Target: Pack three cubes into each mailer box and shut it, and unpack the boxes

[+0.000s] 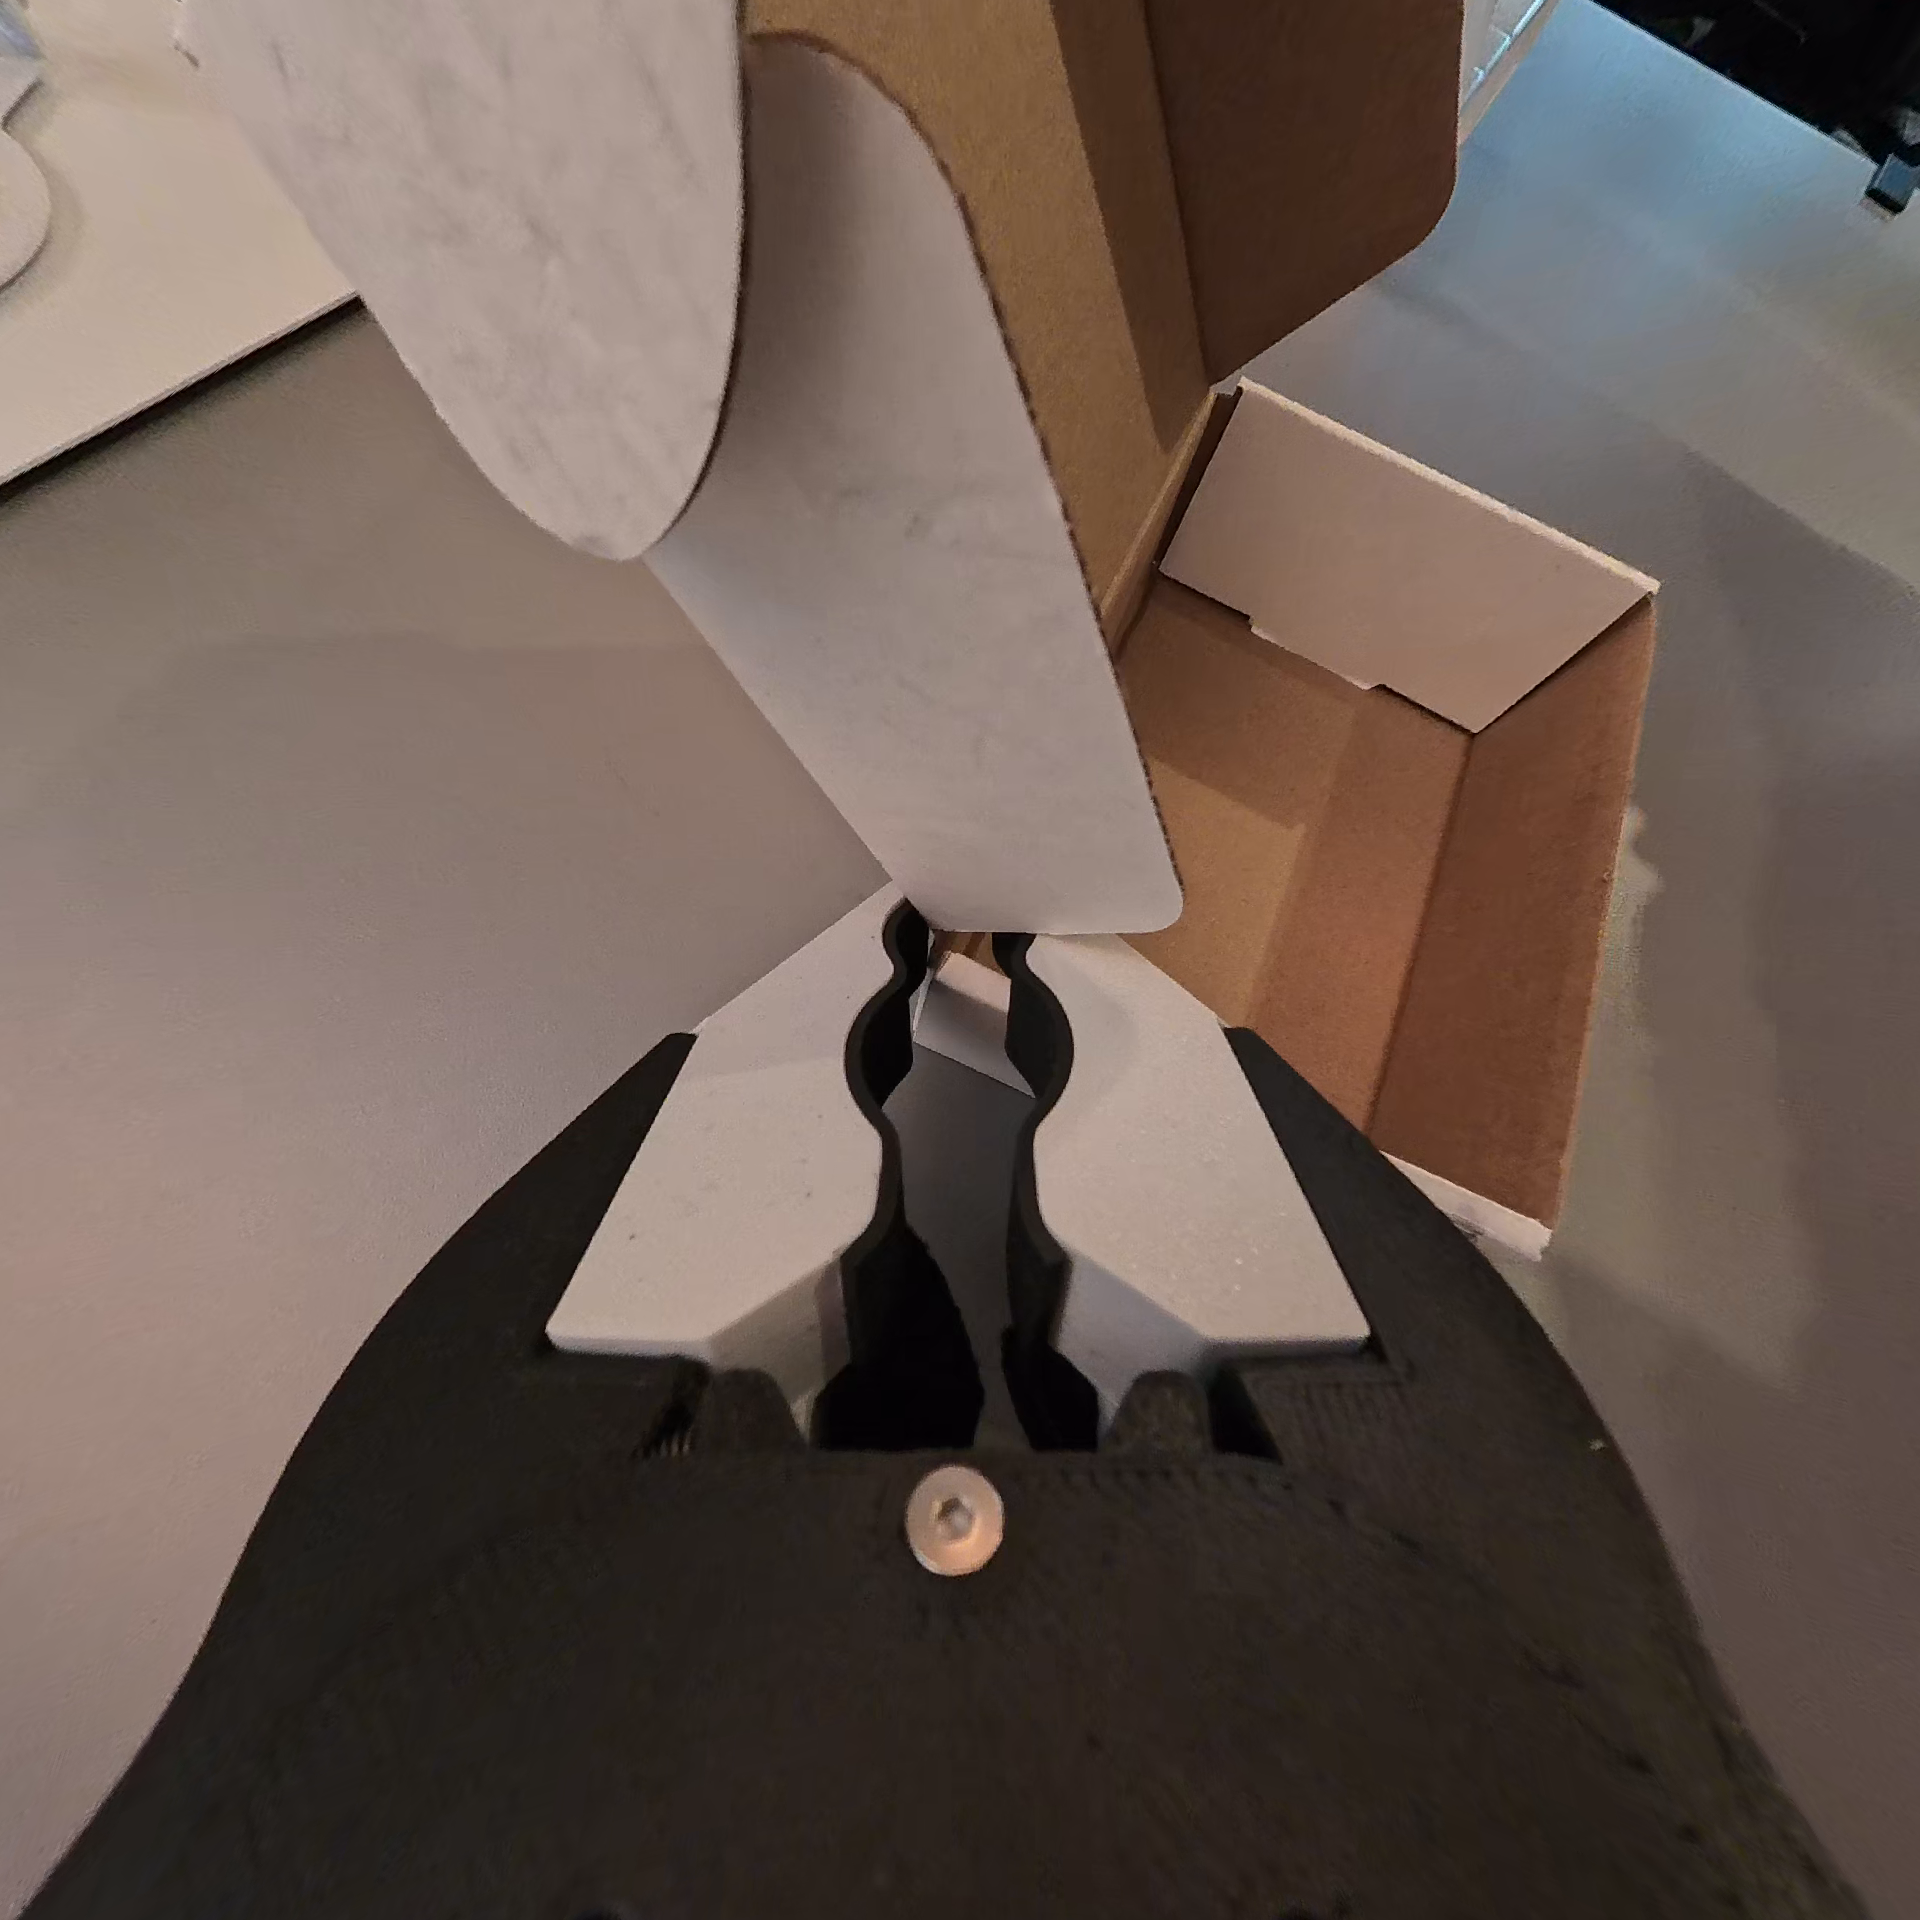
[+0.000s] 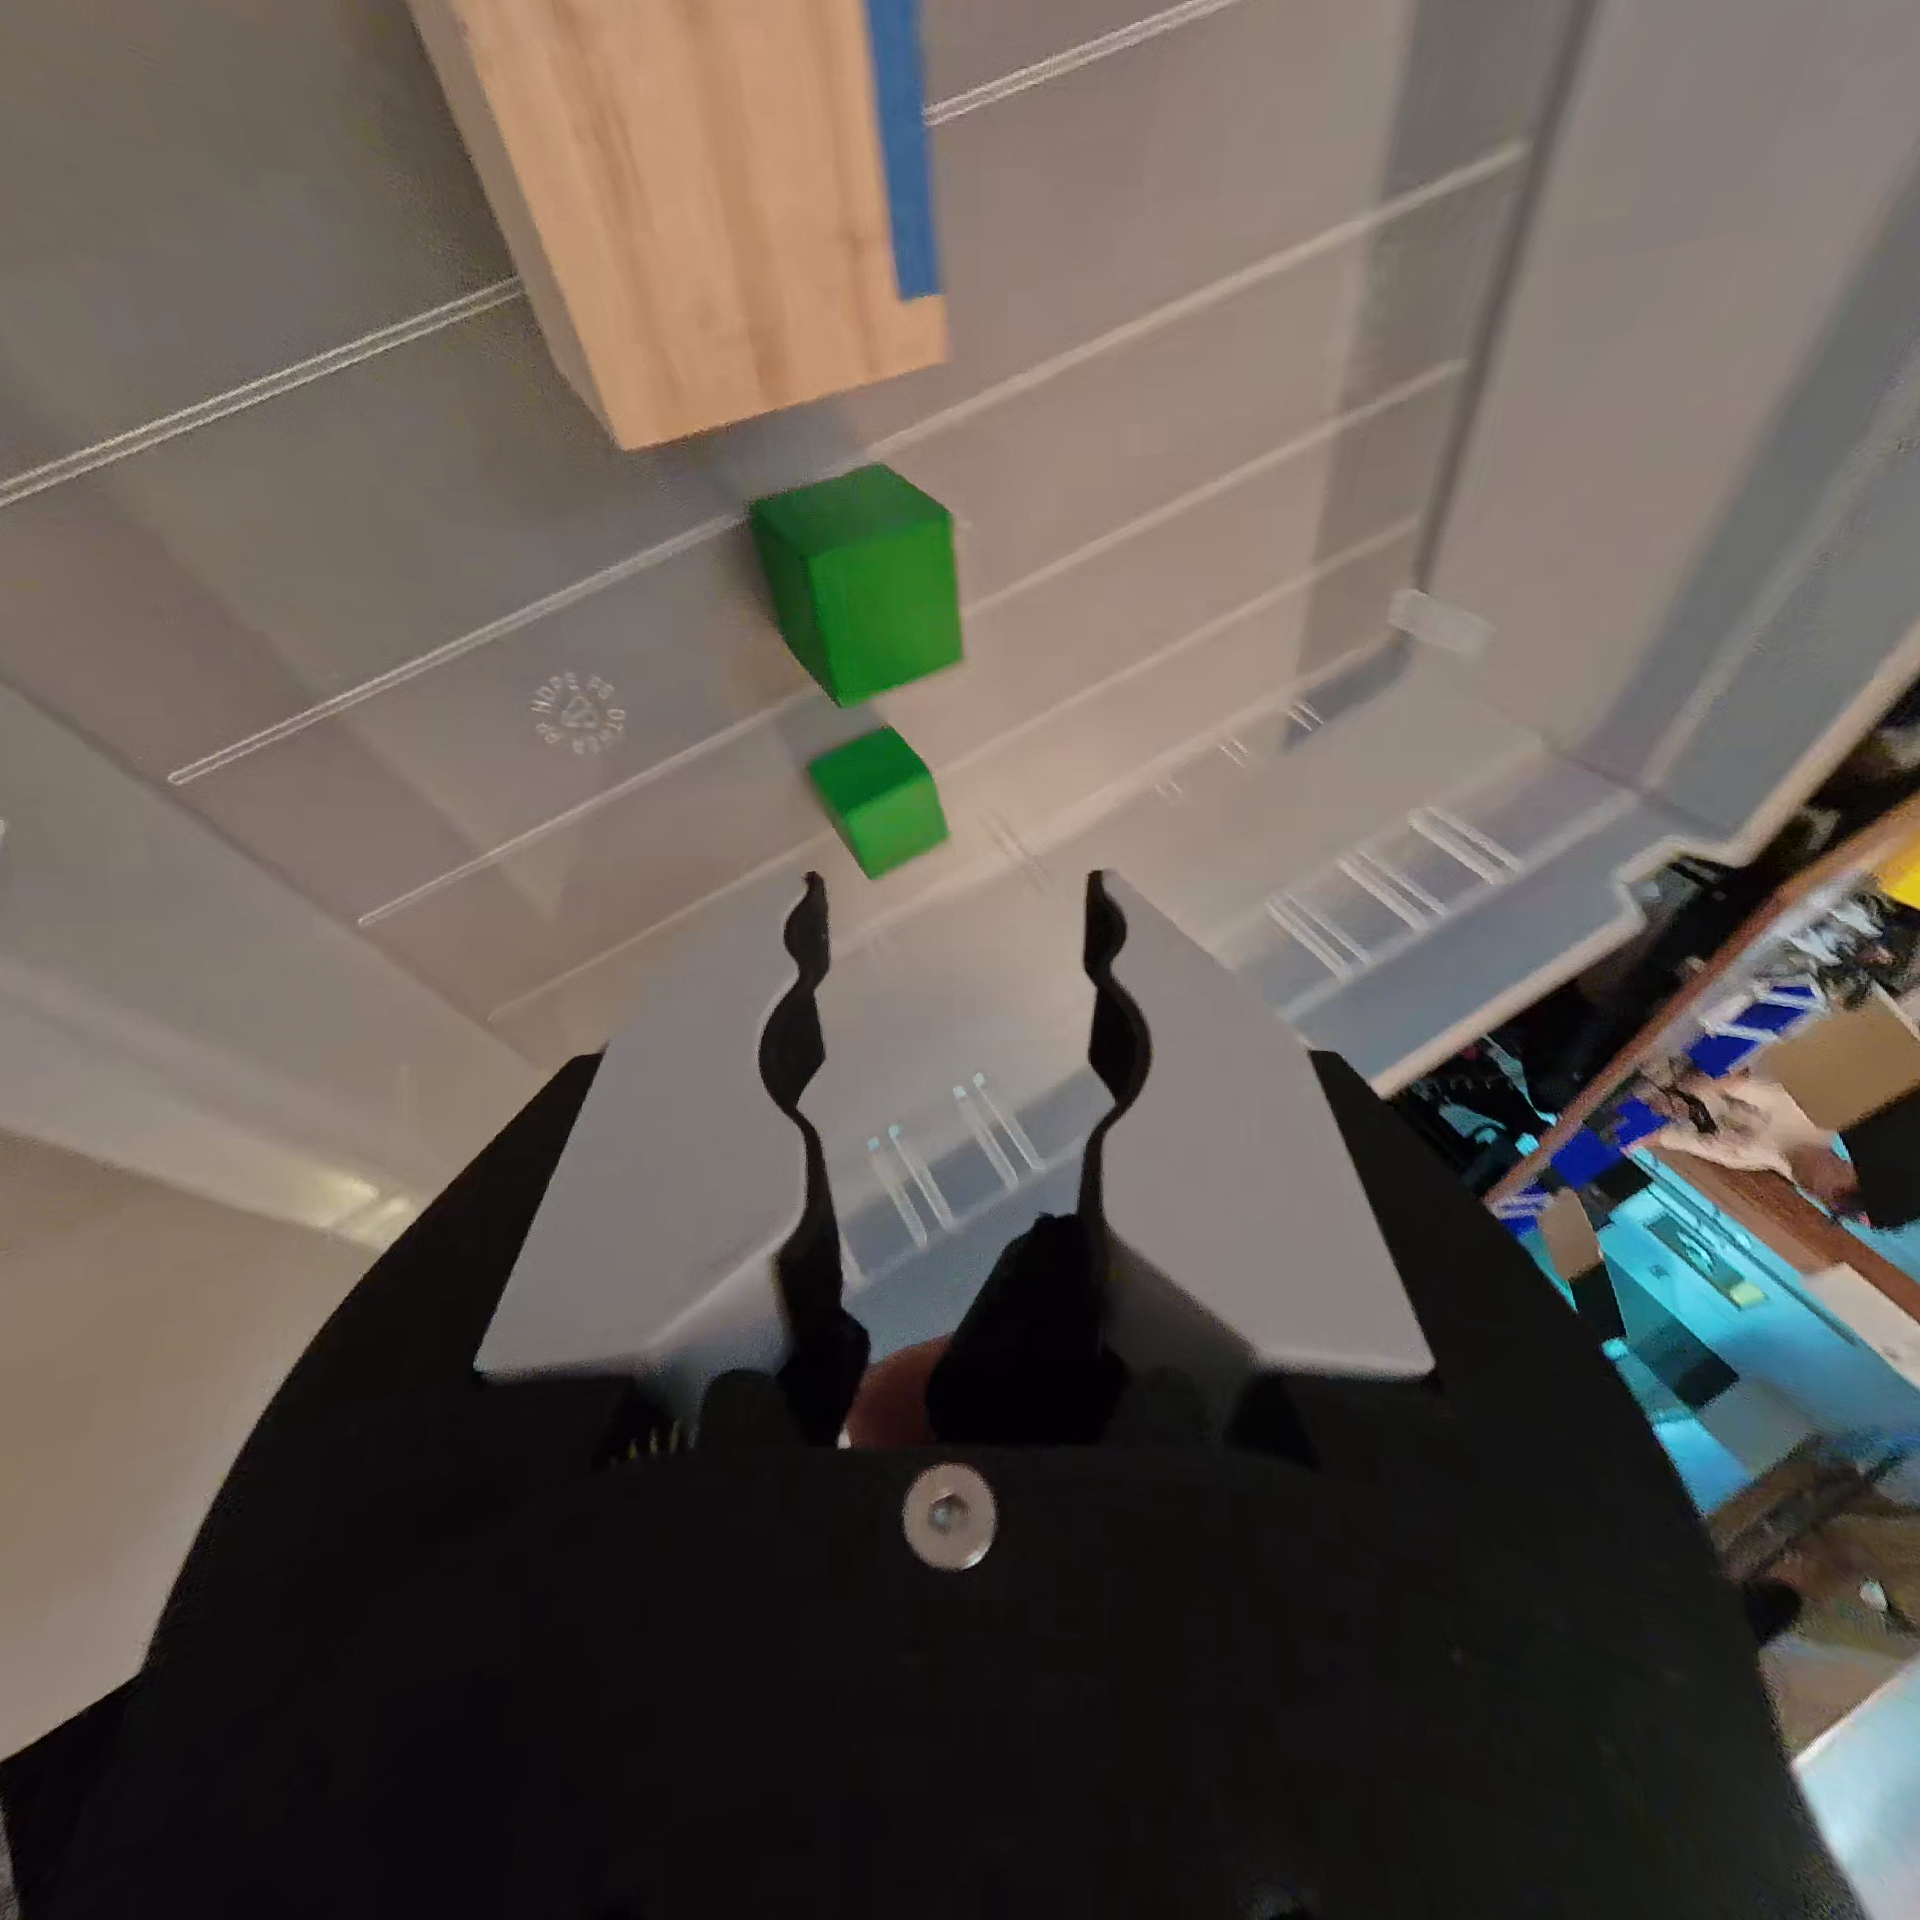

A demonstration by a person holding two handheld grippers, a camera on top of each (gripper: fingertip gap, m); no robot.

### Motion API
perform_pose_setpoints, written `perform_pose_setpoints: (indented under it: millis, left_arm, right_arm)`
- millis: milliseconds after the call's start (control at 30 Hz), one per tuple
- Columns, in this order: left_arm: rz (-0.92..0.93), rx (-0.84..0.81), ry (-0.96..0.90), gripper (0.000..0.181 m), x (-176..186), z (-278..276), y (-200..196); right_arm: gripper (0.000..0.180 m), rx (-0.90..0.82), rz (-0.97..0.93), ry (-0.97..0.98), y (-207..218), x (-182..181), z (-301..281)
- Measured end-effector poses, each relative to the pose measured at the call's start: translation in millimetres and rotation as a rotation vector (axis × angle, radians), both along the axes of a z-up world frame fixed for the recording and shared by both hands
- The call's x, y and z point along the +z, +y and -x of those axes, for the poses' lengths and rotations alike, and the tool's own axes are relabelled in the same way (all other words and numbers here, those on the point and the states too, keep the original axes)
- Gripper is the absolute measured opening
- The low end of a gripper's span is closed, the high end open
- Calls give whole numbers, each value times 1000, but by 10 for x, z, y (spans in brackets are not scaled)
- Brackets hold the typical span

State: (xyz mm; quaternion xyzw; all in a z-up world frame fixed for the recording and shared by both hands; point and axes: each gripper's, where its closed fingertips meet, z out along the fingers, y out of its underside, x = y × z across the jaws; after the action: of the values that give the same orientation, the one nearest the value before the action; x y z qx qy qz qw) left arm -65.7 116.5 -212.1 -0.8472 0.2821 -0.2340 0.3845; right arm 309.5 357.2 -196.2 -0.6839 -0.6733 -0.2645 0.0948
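Cardboard dominates the left wrist view: a white mailer box (image 1: 1455, 831) lies open on the grey table (image 1: 312, 831), its brown inside showing bare, with no cube visible in the part of the tray that can be seen. Its lid (image 1: 914, 644) stands raised over the tray, white on the outer face and brown on the inner, with a rounded side flap (image 1: 499, 260) hanging toward the camera. The left gripper (image 1: 966, 951) has its fingers nearly together, pinching the lower edge of that lid flap between the tips. A pale sheet (image 1: 156, 291) lies flat on the table at the upper left, well apart from the box. In the right wrist view, the right gripper (image 2: 951, 894) hangs with its fingers spread wide and nothing between them, above a clear plastic bin (image 2: 1351, 727) with ribbed walls. Inside the bin, on its floor, sit two green cubes: a larger-looking green cube (image 2: 862, 582) farther off and a smaller-looking green cube (image 2: 881, 800) just beyond the fingertips, close to each other but apart. A light wooden block (image 2: 696, 208) with a strip of blue tape (image 2: 909, 156) along one edge shows beyond the farther cube; whether it lies inside the bin or under its clear floor cannot be told. Past the bin's rim at the right, a blurred room with shelving (image 2: 1662, 1039) shows.
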Motion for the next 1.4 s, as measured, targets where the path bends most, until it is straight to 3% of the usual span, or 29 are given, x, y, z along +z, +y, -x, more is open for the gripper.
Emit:
perform_pose_setpoints:
  millis: [133, 233, 333, 433, 500, 633, 733, 833, 867, 967, 1033, 1100, 1233, 1400]
  left_arm:
    - [-6, -1, -2, 11, 6, -3, 3]
    - [-14, 3, 5, 21, 9, 12, 12]
    - [-14, -6, 13, 31, 37, 44, -4]
    - [-25, -1, -9, 43, 97, 62, -1]
    - [-55, 5, -19, 40, 148, 51, 21]
    - [-121, -15, 61, 27, 125, 36, 43]
    - [-146, -39, 89, 22, 108, 43, 41]
    - [-159, -43, 89, 20, 108, 61, 50]
    - [-164, -46, 86, 20, 115, 58, 53]
    - [-165, -28, 75, 22, 124, 44, 81]
    - [-168, -31, 66, 23, 134, 26, 75]
    - [-161, -12, 25, 35, 184, 17, 82]
    - [-185, 6, -64, 41, 340, -7, 66]
    - [-240, 23, -35, 56, 372, -3, 67]
  right_arm:
    - [52, 20, -141, 215, -288, 585, 456]
    - [48, 123, -109, 534, -925, 959, 1158]
    - [48, 237, -77, 690, -1531, 1109, 1718]
    - [46, 216, -65, 826, -1769, 1078, 2167]
    - [44, 177, 17, 909, -1826, 918, 2381]
    - [68, 58, 273, 1087, -1902, 589, 2643]
    - [83, 2, 431, 1304, -1973, 623, 2767]
    - [72, -51, 484, 1506, -1959, 734, 2801]
    - [68, -36, 467, 1514, -1967, 717, 2807]
    - [31, 17, 322, 1487, -1973, 680, 2787]
    - [29, 35, 252, 1463, -1995, 666, 2776]
    - [19, 46, 174, 1439, -2003, 652, 2757]
    - [23, 76, 10, 1408, -2060, 614, 2726]
    - [19, 149, -78, 1366, -2271, 583, 2751]
